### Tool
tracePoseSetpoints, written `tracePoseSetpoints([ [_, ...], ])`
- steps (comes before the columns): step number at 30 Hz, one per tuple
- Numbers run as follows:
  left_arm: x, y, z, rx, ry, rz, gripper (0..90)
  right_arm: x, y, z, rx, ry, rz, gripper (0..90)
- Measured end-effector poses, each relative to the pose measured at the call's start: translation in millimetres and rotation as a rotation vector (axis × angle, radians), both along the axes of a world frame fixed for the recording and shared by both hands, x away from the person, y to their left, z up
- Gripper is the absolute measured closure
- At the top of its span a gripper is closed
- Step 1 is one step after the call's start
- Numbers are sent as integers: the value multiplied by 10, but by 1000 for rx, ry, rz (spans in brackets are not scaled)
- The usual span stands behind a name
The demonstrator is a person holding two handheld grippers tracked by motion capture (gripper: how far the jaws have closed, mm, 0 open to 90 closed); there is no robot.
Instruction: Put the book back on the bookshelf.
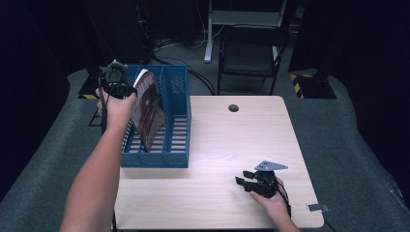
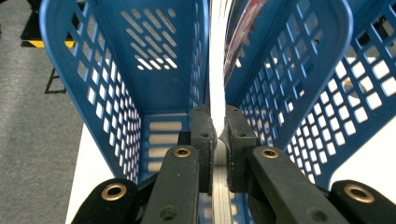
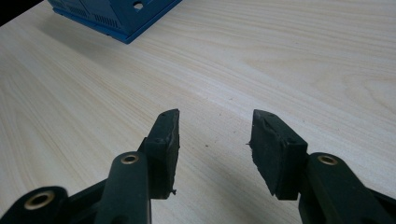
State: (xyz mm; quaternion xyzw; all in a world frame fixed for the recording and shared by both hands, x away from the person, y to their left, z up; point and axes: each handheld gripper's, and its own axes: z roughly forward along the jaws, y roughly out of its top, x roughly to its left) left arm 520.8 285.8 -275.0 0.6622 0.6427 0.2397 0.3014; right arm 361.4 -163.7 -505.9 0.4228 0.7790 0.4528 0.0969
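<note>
While the left hand-held gripper (image 2: 217, 135) clamps the white page edge of a thin, red-and-dark-covered magazine (image 1: 146, 108), it holds it upright between the dividers of the blue perforated plastic file rack (image 1: 176, 123) at the pale wooden desk's (image 1: 227, 145) ten o'clock, probably to slot it in. Cover writing is unreadable. The right hand-held gripper (image 3: 215, 140) rests empty, jaws apart, around five o'clock.

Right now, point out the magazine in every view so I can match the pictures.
High view: the magazine stands tilted in the blue file rack, upper left, held by the left claw.
Left gripper view: its white page edge runs up the centre, clamped between the jaws.
Right gripper view: I cannot find the magazine there.
Shared landmark: the blue file rack, a corner of it at top left of the right gripper view.
</note>
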Motion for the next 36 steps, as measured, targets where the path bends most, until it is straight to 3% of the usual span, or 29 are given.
tracePoseSetpoints([
  [1, 10, -6, 3, 11, 1, -2, 845, -1, 2, 3, -2, 2, -2, 521],
  [10, 75, -21, 10, -19, -23, 29, 845, -2, -19, 15, 6, -4, -1, 522],
  [28, 120, -17, -48, -18, -18, 35, 845, -2, -34, 25, 10, -5, -2, 525],
  [36, 103, -15, -91, -29, -60, 44, 838, 0, -49, 34, 13, -6, -6, 524],
])
